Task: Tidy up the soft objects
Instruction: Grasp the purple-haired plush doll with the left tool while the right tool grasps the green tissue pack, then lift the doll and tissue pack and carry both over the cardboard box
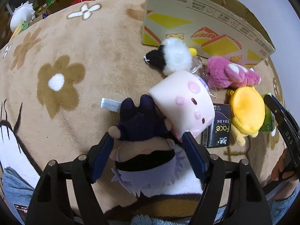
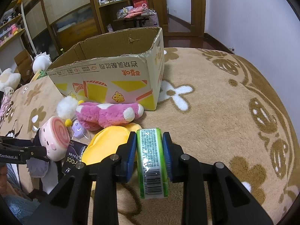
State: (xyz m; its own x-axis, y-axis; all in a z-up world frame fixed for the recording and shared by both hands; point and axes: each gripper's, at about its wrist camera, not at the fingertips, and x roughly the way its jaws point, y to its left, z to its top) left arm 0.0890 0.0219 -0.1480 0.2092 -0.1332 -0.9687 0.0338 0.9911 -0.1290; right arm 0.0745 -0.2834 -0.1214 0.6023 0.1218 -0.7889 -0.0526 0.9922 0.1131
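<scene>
My left gripper [image 1: 148, 138] is shut on a small plush doll [image 1: 142, 148] with dark clothes and pale lilac hair, its head between the blue pads. A pale pink marshmallow plush [image 1: 184, 101] leans on the doll. My right gripper [image 2: 150, 138] is shut on a green tissue pack [image 2: 151, 161]. Beside it lie a yellow plush [image 2: 106, 142], a pink plush [image 2: 108, 115], a white fluffy plush [image 2: 66, 106] and a black tissue pack [image 2: 74, 155]. An open cardboard box [image 2: 112, 75] stands behind them.
Everything lies on a tan blanket with brown and white flowers [image 1: 58, 82]. A small silver object [image 1: 110, 105] lies left of the doll. Wooden shelves [image 2: 75, 9] and a doorway [image 2: 176, 5] stand beyond. More plush toys [image 2: 40, 61] sit at the far left.
</scene>
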